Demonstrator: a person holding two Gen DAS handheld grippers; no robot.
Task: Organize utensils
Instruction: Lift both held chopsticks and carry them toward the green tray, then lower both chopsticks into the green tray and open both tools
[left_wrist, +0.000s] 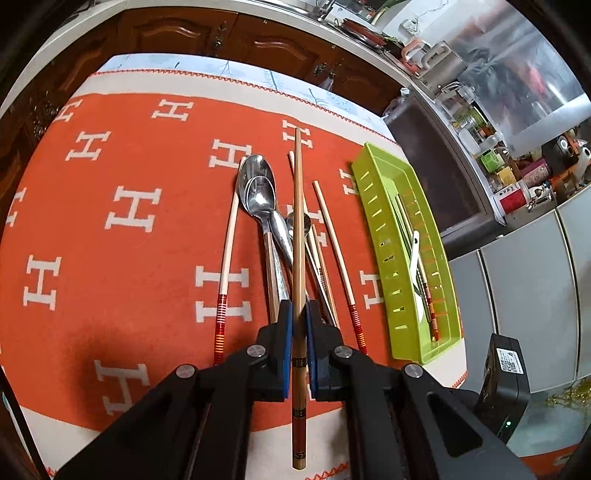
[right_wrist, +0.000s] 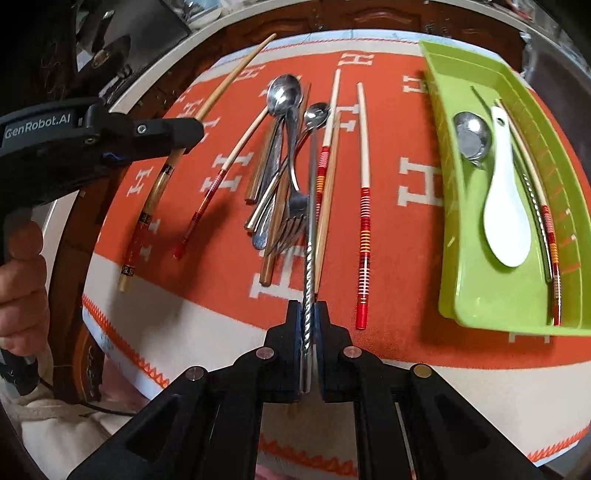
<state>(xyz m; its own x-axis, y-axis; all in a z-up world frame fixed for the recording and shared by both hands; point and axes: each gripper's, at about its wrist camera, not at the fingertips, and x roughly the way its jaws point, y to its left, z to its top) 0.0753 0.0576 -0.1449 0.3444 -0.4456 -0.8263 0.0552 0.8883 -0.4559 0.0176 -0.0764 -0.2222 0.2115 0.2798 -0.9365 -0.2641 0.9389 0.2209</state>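
Note:
My left gripper (left_wrist: 298, 309) is shut on a long wooden chopstick (left_wrist: 297, 221) with a dark red end and holds it above the pile. The right wrist view shows that left gripper (right_wrist: 192, 132) at upper left, the wooden chopstick (right_wrist: 229, 77) slanting through it. My right gripper (right_wrist: 308, 307) is shut on a twisted metal chopstick (right_wrist: 309, 258) that points away over the pile. The pile of steel spoons (left_wrist: 258, 184), a fork (right_wrist: 295, 218) and red-banded chopsticks (right_wrist: 364, 206) lies on the orange cloth. A green tray (right_wrist: 461, 280) at right holds a white spoon (right_wrist: 506, 206), a steel spoon (right_wrist: 471, 136) and chopsticks.
The orange cloth (left_wrist: 129, 295) with white H marks covers the table. The green tray (left_wrist: 373, 206) sits at the cloth's right edge. A dark wooden cabinet (left_wrist: 184, 37) stands behind. A black box (left_wrist: 506, 376) is off the table at lower right. A person's hand (right_wrist: 22, 280) grips the left tool.

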